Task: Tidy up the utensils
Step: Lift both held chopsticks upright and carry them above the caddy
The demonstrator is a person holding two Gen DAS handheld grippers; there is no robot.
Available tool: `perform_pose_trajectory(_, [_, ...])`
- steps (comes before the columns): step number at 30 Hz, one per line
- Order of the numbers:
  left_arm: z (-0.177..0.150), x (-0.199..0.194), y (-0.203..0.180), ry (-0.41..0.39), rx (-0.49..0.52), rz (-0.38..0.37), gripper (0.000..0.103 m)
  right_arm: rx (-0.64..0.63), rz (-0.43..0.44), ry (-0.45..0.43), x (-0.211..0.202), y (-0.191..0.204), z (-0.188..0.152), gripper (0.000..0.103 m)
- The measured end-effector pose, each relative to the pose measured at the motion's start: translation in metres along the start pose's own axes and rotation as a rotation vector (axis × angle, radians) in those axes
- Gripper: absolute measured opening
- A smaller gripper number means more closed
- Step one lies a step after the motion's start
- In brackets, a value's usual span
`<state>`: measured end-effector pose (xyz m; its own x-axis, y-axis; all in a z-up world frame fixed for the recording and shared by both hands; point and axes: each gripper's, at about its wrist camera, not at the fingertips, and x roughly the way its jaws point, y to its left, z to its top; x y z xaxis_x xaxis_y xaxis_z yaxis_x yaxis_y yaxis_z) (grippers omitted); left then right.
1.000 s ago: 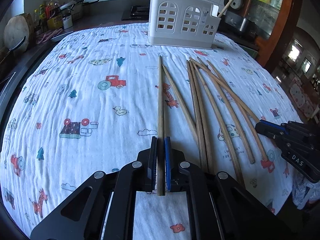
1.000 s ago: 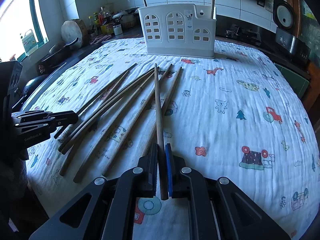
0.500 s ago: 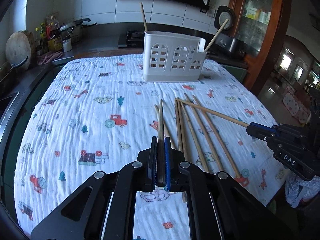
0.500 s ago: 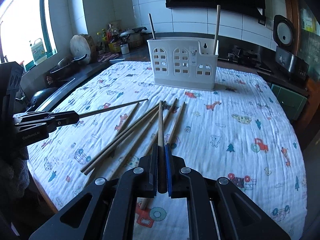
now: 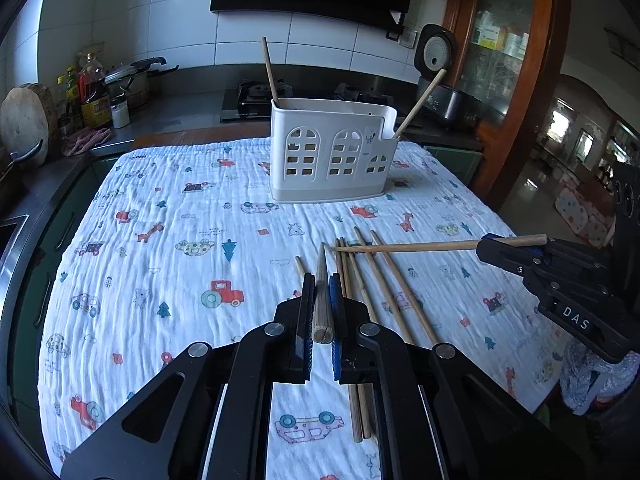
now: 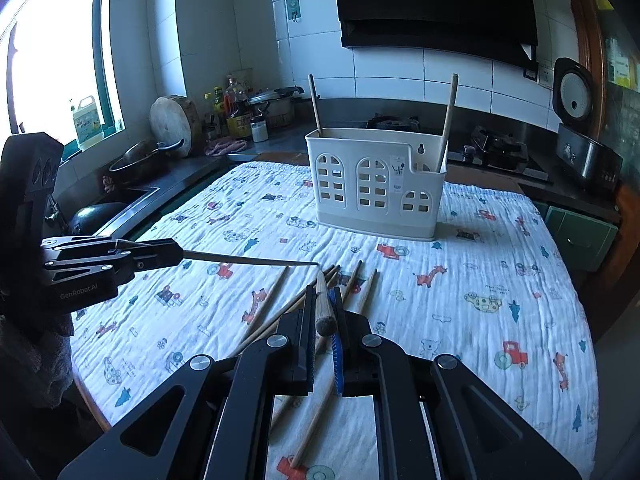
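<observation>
My left gripper (image 5: 322, 280) is shut on a wooden chopstick (image 5: 322, 304), held off the cloth and pointing ahead. My right gripper (image 6: 323, 292) is shut on a second chopstick (image 6: 322, 308). Each shows in the other's view: the right gripper (image 5: 492, 246) with its chopstick (image 5: 416, 246) reaching left, the left gripper (image 6: 176, 254) with its chopstick (image 6: 248, 259) reaching right. Several loose chopsticks (image 5: 380, 280) (image 6: 352, 280) lie on the printed cloth (image 5: 168, 264). The white slotted utensil holder (image 5: 332, 160) (image 6: 376, 188) stands at the far side with two chopsticks (image 5: 270, 68) leaning in it.
Beyond the cloth runs a dark counter with a stove (image 5: 256, 94), bottles (image 5: 94, 96), a pot (image 5: 128, 84), a round wooden board (image 6: 174, 124) and a rice cooker (image 5: 440, 80). A sink (image 6: 132, 196) lies at the left. A wooden cabinet (image 5: 508, 60) stands at the right.
Both grippers have risen, each lifting its chopstick off the cloth. The views tilted upward, so the holder and wall now sit lower and farther off.
</observation>
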<state>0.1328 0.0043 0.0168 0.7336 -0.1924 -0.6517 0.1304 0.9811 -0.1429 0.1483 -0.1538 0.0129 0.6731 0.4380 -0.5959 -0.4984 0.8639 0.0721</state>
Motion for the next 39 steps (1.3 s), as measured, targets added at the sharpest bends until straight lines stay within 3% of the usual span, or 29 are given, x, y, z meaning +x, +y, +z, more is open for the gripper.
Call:
perform_pose_trajectory(30, [0.067, 0.005, 0.008, -0.045, 0.018, -0.017, 0.006, -0.091, 0.007, -0.028, -0.005, -0.010, 0.102, 0.007])
perform_pose_trajectory(39, [0.104, -0.001, 0.009, -0.080, 0.044, -0.014, 0.006, -0.087, -0.001, -0.037, -0.012, -0.026, 0.141, 0.007])
